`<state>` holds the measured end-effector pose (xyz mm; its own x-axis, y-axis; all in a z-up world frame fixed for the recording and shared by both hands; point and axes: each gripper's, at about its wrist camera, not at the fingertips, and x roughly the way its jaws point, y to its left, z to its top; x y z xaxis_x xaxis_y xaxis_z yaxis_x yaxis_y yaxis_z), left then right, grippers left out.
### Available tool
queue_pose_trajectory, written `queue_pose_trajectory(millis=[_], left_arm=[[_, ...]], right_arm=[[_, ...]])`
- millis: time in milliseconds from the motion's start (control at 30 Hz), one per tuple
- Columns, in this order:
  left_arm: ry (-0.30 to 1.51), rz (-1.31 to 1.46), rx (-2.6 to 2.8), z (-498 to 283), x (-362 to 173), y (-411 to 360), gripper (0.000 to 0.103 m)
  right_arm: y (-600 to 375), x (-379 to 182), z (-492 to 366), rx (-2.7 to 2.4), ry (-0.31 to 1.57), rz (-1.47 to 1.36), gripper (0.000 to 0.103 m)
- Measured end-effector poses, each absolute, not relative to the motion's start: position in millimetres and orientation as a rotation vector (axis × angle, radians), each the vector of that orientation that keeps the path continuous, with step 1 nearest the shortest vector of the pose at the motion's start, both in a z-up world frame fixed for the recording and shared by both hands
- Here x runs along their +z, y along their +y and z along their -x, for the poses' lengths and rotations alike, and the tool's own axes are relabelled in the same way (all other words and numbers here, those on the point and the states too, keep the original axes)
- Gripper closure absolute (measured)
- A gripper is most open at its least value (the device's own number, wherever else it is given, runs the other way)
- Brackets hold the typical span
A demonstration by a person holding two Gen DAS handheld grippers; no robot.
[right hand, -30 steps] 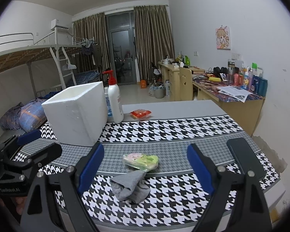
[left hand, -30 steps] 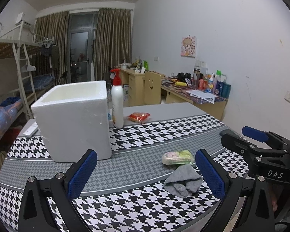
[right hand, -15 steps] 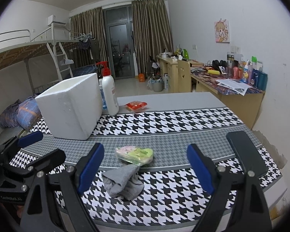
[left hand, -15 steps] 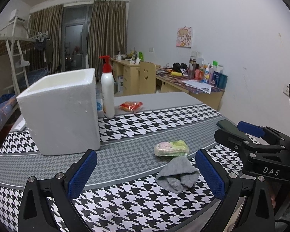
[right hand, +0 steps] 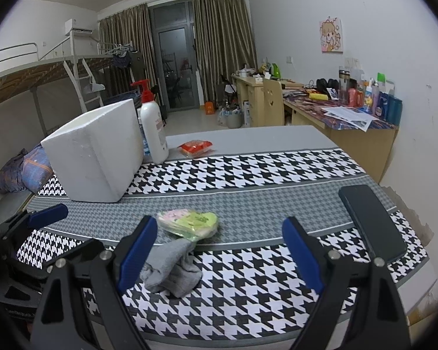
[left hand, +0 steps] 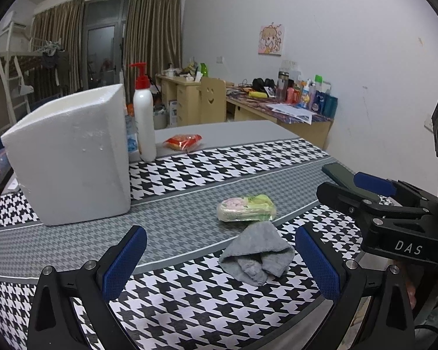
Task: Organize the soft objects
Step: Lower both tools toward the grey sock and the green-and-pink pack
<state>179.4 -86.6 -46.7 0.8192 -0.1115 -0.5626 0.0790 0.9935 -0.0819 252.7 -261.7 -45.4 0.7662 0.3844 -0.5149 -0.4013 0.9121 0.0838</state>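
Both tools, left [left hand: 220,262] and right [right hand: 219,249], wide open, empty. Grey sock [left hand: 257,258] lower centre on desk [left hand: 189,221], touching wrapped packet [left hand: 246,207] behind. Foam box [left hand: 70,154], pump bottle [left hand: 144,113] left; phone [right hand: 370,223] right.

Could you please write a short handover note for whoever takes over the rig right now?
Left gripper: open, empty, above the near table edge.
Right gripper: open, empty, beside it.
Grey cloth lies crumpled on the tablecloth, touching the wrapped pink-green packet just behind it. Red packet sits further back by the pump bottle. White foam box stands back left; its inside is not visible.
Done: nothing picked up, as far as can be seen.
Left: probably grasp the cloth and packets and put them in the box.
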Motion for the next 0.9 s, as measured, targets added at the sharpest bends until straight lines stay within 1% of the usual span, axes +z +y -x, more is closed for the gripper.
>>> queue_pose_trajectory(millis=[900], left_arm=[[0.78,0.032,-0.151,-215.7,-87.3,-112.7,0.001]], right_arm=[[-269.8,-70.8,-276.9,0.43,0.63,0.033,0.013]])
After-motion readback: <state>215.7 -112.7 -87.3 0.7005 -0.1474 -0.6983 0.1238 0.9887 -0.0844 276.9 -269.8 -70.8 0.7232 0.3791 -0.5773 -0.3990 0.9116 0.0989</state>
